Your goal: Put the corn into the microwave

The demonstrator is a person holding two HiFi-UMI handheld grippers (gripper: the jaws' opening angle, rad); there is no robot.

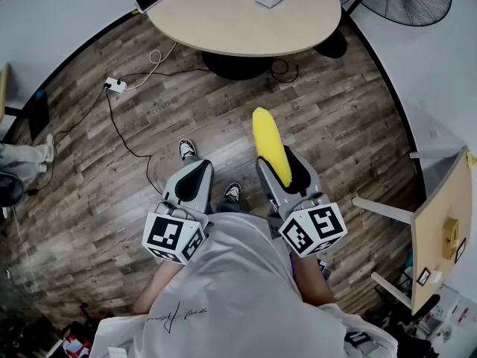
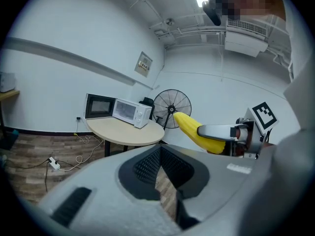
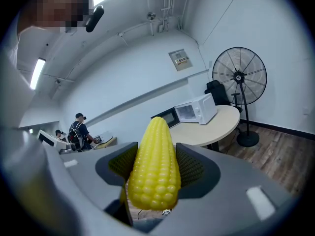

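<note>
Gripping corn [image 3: 155, 166] in right gripper [image 1: 285, 171], clamped by its thick lower half with the tip jutting well ahead, probably so as to go into the oven tip-first. Carrying left gripper [image 1: 191, 177] alongside, closed on nothing, likely free for the door. Standing on wood floor [image 1: 112, 162], well short of table [image 1: 238, 21] with white microwave [image 3: 197, 111] on it; corn out in the air, not inside. Pointing both grippers toward the table, slightly downward. Hard to tell from here whether the door is open.

Grey left gripper [image 1: 196, 165], grey right gripper [image 1: 284, 162], black-and-white marker cubes [image 1: 173, 237], white T-shirt [image 1: 231, 289]
</note>
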